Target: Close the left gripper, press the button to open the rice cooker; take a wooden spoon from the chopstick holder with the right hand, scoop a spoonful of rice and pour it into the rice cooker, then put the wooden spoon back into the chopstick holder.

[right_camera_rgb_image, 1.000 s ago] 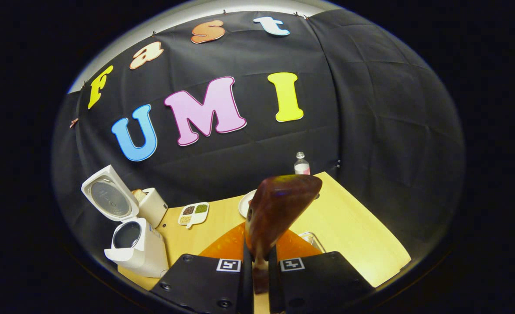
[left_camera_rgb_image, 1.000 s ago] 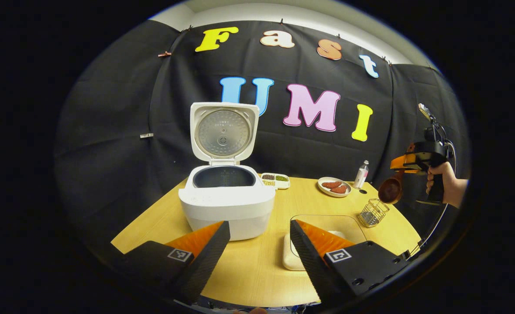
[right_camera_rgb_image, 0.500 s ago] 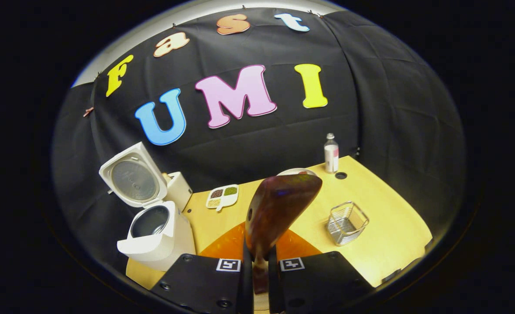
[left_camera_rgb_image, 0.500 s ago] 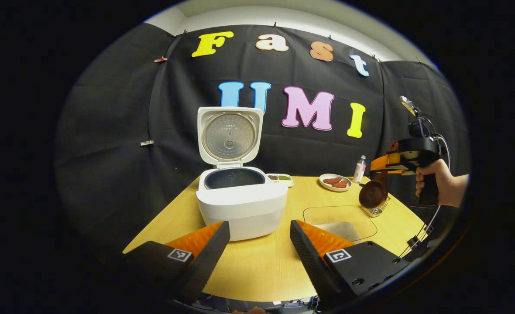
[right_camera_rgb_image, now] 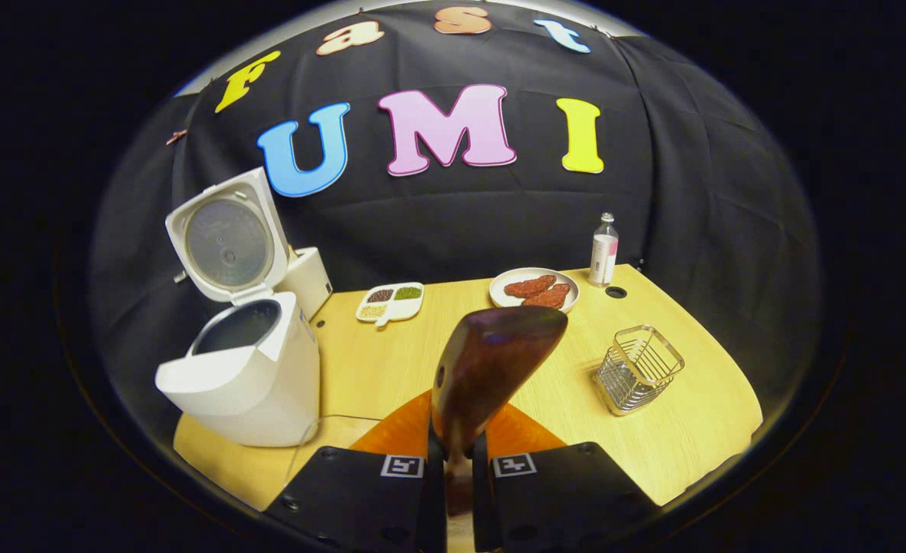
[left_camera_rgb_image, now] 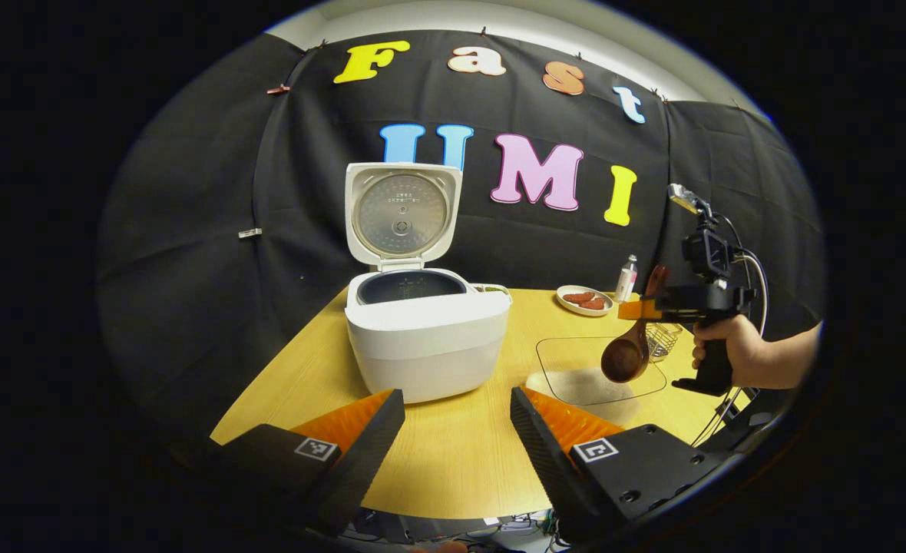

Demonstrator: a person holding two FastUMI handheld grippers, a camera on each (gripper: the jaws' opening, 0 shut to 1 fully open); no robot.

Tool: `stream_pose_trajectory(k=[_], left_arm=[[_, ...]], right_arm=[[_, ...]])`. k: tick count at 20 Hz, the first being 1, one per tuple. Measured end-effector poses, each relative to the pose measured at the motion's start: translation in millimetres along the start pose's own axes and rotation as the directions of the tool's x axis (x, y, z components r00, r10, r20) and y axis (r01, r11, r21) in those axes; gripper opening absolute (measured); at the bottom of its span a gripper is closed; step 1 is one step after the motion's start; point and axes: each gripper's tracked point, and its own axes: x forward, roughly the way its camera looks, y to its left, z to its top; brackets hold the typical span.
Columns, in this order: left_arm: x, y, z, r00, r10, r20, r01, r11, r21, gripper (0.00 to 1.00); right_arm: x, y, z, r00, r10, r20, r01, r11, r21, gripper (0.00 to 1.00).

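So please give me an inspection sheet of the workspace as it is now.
Surface: wooden table, dry.
Job's things: rice cooker open; spoon over clear rice box; wire holder upright.
Clutter: grain tray, plate, bottle.
Grippers: left gripper open; right gripper shut on spoon.
Cables: one at right gripper's handle.
Surroundings: black cloth wall.

Glossy dark wooden spoon (right_camera_rgb_image: 491, 361); wire-metal chopstick holder (right_camera_rgb_image: 638, 368); matt, probably plastic rice cooker (right_camera_rgb_image: 246, 376) — wood-grain table (right_camera_rgb_image: 391, 361).
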Motion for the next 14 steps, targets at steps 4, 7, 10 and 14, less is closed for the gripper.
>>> stream_pose_trajectory(k=[4, 7, 10, 14], left_arm=[[4.8, -2.0, -5.3, 1.0, -0.017, -0.008, 0.017, 1.0, 0.024, 0.95], [5.5, -5.3, -9.7, 1.0, -0.023, -0.015, 0.023, 0.999, 0.028, 0.96], [5.6, -8.6, -8.0, 1.0, -0.026, -0.013, 0.026, 1.0, 0.012, 0.96], [5.8, -5.3, -3.2, 1.0, -0.012, -0.002, 0.012, 1.0, 0.012, 0.96]], right_arm=[[13.1, 4.5, -21.1, 1.0, -0.019, -0.001, 0.019, 0.997, -0.069, 0.18], [13.2, 24.5, -39.3, 1.0, 0.012, -0.027, -0.014, 0.997, -0.075, 0.18], [8.1, 48.4, -51.3, 0.997, 0.053, -0.056, -0.058, 0.995, -0.084, 0.18], [-1.6, 79.0, -65.2, 0.987, 0.099, -0.125, -0.103, 0.994, -0.024, 0.18]])
